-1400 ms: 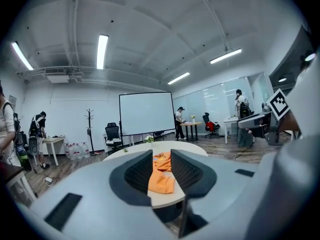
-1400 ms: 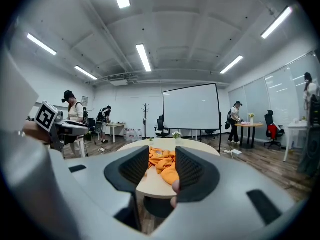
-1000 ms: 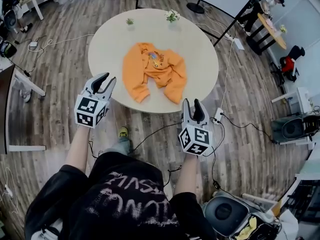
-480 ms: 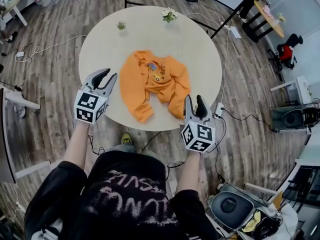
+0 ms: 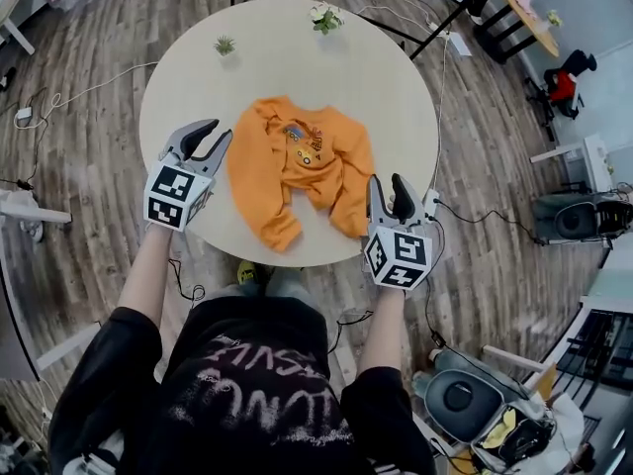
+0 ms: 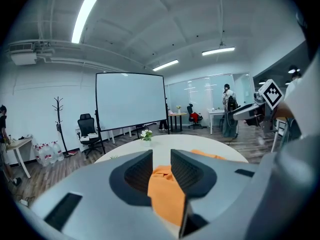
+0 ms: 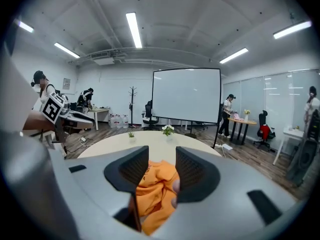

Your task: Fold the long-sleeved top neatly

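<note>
Long-sleeved top (image 5: 297,161) untouched, left hand-held gripper (image 5: 213,134) and right hand-held gripper (image 5: 388,184) open

Left gripper (image 5: 211,135), right gripper (image 5: 387,186) nearer the top (image 5: 326,171).

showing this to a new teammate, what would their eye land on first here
The crumpled bright orange long-sleeved top stands out most, lying unfolded near the front of the round pale tabletop. Next come the two grey grippers with marker cubes, the left gripper at the top's left side and the right gripper at its right sleeve, both with jaws apart and empty. Two small potted plants sit at the table's far edge.
</note>
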Action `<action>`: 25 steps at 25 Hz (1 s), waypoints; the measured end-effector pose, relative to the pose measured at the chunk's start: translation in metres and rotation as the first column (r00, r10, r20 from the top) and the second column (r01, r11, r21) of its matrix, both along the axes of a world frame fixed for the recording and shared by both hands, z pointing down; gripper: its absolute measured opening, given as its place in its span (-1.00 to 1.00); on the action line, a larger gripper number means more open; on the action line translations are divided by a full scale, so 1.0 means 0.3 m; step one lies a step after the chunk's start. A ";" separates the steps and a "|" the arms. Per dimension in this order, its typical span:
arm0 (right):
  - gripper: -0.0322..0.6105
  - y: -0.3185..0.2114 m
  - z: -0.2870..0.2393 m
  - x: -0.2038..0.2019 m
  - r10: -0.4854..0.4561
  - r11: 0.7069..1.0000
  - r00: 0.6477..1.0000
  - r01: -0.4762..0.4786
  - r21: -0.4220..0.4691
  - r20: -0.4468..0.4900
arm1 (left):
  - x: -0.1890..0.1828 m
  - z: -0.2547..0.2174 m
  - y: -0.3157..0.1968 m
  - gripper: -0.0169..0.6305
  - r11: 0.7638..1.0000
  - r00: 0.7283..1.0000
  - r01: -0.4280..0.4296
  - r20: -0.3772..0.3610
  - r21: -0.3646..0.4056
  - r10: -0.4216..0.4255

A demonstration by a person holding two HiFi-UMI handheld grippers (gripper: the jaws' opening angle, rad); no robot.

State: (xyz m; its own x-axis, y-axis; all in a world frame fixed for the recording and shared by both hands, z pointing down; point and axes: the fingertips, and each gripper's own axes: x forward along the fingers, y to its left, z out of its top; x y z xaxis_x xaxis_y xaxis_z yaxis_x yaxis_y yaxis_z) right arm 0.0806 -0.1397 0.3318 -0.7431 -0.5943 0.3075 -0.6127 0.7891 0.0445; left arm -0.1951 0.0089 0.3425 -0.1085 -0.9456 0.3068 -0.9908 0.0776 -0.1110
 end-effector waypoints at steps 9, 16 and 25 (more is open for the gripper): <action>-0.35 -0.164 0.082 -0.126 -0.090 0.996 0.993 0.088 -0.029 -0.074 | -0.043 0.083 -0.194 -0.57 0.995 0.998 -0.056 0.021 -0.087 0.058; -0.35 -0.320 0.207 -0.253 -0.202 0.978 0.965 0.192 -0.076 -0.165 | -0.092 0.191 -0.361 -0.57 0.978 0.994 -0.096 0.028 -0.187 0.103; -0.34 -0.459 0.418 -0.421 -0.324 0.942 0.913 0.289 -0.169 -0.249 | -0.147 0.392 -0.541 -0.56 0.926 0.981 -0.168 0.039 -0.338 0.192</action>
State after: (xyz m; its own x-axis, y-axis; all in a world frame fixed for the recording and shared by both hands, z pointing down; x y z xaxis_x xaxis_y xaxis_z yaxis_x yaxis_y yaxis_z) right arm -0.0458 -0.2774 0.4573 -0.7610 -0.2941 0.5782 -0.3187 0.9459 0.0617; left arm -0.2391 -0.1534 0.4602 0.0217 -0.7969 0.6037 -0.9735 -0.1544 -0.1688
